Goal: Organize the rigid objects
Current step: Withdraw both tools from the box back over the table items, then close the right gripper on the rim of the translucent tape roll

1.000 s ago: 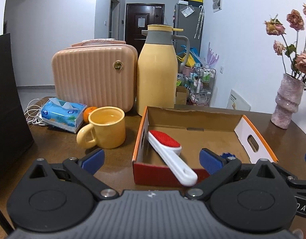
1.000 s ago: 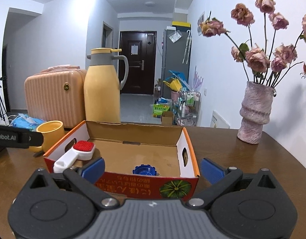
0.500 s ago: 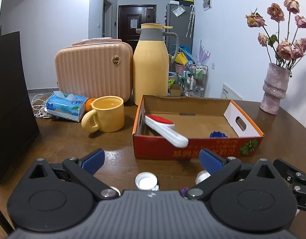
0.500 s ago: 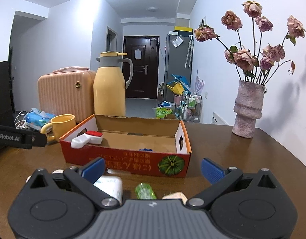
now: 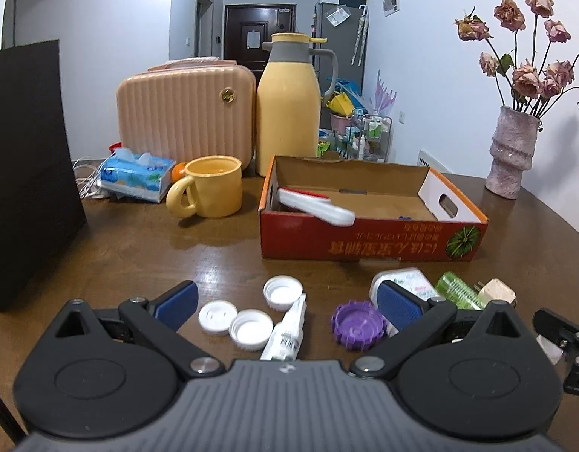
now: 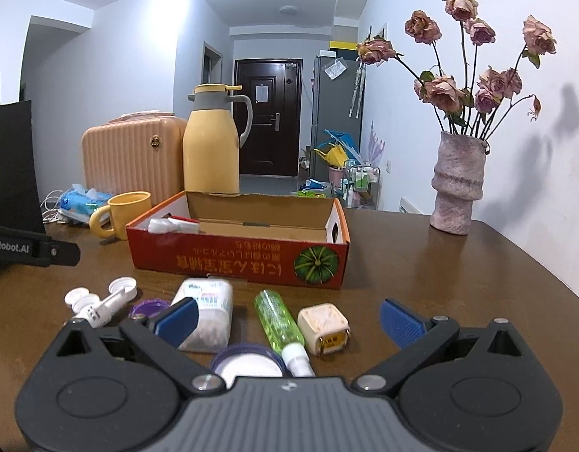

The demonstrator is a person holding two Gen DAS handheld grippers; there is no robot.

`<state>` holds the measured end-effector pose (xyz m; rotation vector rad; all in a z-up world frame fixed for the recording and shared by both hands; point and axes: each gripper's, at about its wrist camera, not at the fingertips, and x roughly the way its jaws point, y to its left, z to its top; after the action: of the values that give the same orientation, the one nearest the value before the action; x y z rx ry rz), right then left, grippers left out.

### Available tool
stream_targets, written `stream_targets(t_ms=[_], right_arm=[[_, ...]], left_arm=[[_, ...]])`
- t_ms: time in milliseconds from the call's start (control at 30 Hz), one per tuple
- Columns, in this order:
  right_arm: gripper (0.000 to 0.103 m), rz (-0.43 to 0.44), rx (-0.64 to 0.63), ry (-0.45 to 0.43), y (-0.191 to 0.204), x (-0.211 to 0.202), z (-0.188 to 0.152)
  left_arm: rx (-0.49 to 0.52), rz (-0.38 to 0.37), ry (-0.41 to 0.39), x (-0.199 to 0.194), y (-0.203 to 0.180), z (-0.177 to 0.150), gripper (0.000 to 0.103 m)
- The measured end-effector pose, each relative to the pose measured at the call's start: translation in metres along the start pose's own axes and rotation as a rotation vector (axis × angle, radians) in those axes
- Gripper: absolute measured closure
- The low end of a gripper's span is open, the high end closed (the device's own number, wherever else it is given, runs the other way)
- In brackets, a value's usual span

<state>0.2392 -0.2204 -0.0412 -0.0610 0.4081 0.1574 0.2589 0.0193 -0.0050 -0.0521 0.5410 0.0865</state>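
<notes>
Left tongs (image 5: 285, 301): released, jaws spread wide, nothing between them; hovering low over the table (image 5: 138, 248) above the left end of the loose items, probably lined up for a pick.
Right tongs (image 6: 287, 314): released as well, empty, poised over the right end of the same row.
White caps (image 5: 248, 312): three, clustered at 12 o'clock of the left tongs, open sides up; flat and shallow, so likely awkward to pinch.
Small white tube (image 5: 287, 329): lying on its side just beside the caps, nozzle pointing toward the box.
Purple cap (image 5: 357, 324): at 1 o'clock of the left tongs, near the right pad.
White tablet case (image 6: 206, 312): lying flat, partly hidden behind the right tongs' left pad.
Green spray bottle (image 6: 278, 320): on its side at 12 o'clock of the right tongs, white nozzle toward the camera; round body, may roll if nudged.
Cream plug cube (image 6: 325, 326): touching or just beside the bottle, at 1 o'clock.
Blue-rimmed lid (image 6: 248, 365): at the bottom edge, mostly hidden by the tongs' body.
Cardboard box (image 5: 365, 243): beyond the row at 12 o'clock, open top; the collecting bin, I judge.
Lint brush (image 5: 316, 207): already in the box, handle propped on the near wall.
Status: most loose items remain outside the box.
</notes>
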Motion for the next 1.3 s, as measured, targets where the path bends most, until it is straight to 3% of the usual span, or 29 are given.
stream_targets(t_ms=[567, 1000, 1300], right_arm=[[0.000, -0.034, 0.061, 0.006, -0.036, -0.025, -0.042], [0.001, -0.024, 0.072, 0.092, -0.053, 0.007, -0.057], [0.020, -0.053, 0.038, 0.159, -0.055, 0.045, -0.057]], left_arm=[[-0.016, 0.000, 0.025, -0.013, 0.014, -0.044, 0.000], [-0.002, -0.024, 0.031, -0.011, 0.009, -0.052, 0.000], [-0.005, -0.024, 0.044, -0.006, 0.011, -0.055, 0.000]])
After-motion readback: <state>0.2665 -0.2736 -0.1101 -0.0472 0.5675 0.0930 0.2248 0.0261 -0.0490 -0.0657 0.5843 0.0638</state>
